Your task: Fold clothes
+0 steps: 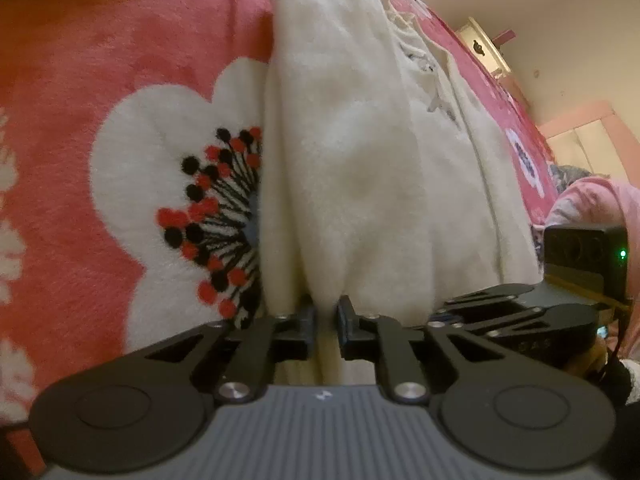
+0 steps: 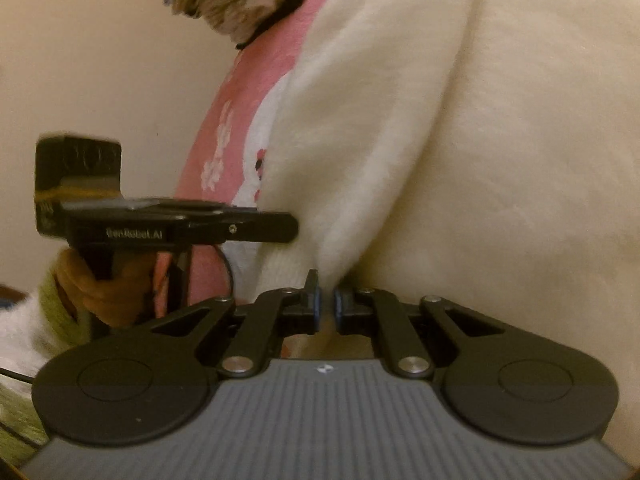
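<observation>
The big pink flower blanket (image 1: 80,80) is being used as the folding place, and the soft cream garment (image 1: 340,140) is being spread along it. Its near edge is being pinched by the left gripper (image 1: 325,322) and the right gripper (image 2: 326,306), both clamped on cloth. If the thin pinch is loosened, the fold could be dropped and bunched up.
</observation>
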`<state>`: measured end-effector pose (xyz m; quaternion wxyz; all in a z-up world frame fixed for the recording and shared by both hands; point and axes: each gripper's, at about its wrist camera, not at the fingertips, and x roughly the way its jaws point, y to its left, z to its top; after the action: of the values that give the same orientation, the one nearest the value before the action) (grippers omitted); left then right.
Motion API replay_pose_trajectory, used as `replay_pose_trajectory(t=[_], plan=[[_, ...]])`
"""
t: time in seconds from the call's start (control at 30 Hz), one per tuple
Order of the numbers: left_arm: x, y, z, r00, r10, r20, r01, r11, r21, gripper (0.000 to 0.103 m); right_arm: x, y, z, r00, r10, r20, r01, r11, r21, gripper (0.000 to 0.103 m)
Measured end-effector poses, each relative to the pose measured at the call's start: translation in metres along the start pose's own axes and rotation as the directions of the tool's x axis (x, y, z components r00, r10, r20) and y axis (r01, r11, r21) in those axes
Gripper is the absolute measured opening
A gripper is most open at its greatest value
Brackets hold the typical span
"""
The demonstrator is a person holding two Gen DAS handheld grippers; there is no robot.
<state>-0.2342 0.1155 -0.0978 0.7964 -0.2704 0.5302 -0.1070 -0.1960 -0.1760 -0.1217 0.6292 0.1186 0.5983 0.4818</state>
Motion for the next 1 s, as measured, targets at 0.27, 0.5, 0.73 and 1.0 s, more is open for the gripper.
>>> replay_pose_trajectory(t=[0.27, 0.5, 0.73, 1.0], plan=[[-0.030, -0.027, 0.008, 0.989, 0.020, 0.144, -0.040, 0.990, 0.138, 0.027, -0.094, 0.030, 0.063, 0.937, -0.221, 0.270, 0.286, 0.930, -0.231, 0.011], [0.020, -0.035, 0.003, 0.997, 0.013, 0.080, -0.027, 0.984, 0.178, 0.025, -0.032, 0.030, 0.135, 0.788, -0.347, 0.509, 0.546, 0.776, -0.316, 0.010], [0.017, -0.017, -0.003, 0.996, -0.062, 0.063, 0.054, 0.991, 0.119, 0.025, -0.013, -0.009, 0.186, 0.830, -0.378, 0.409, 0.515, 0.802, -0.304, 0.007], [0.021, -0.011, -0.012, 0.993, -0.085, 0.076, 0.079, 0.993, 0.085, 0.025, 0.010, -0.025, 0.285, 0.713, -0.523, 0.467, 0.669, 0.708, -0.227, 0.006]])
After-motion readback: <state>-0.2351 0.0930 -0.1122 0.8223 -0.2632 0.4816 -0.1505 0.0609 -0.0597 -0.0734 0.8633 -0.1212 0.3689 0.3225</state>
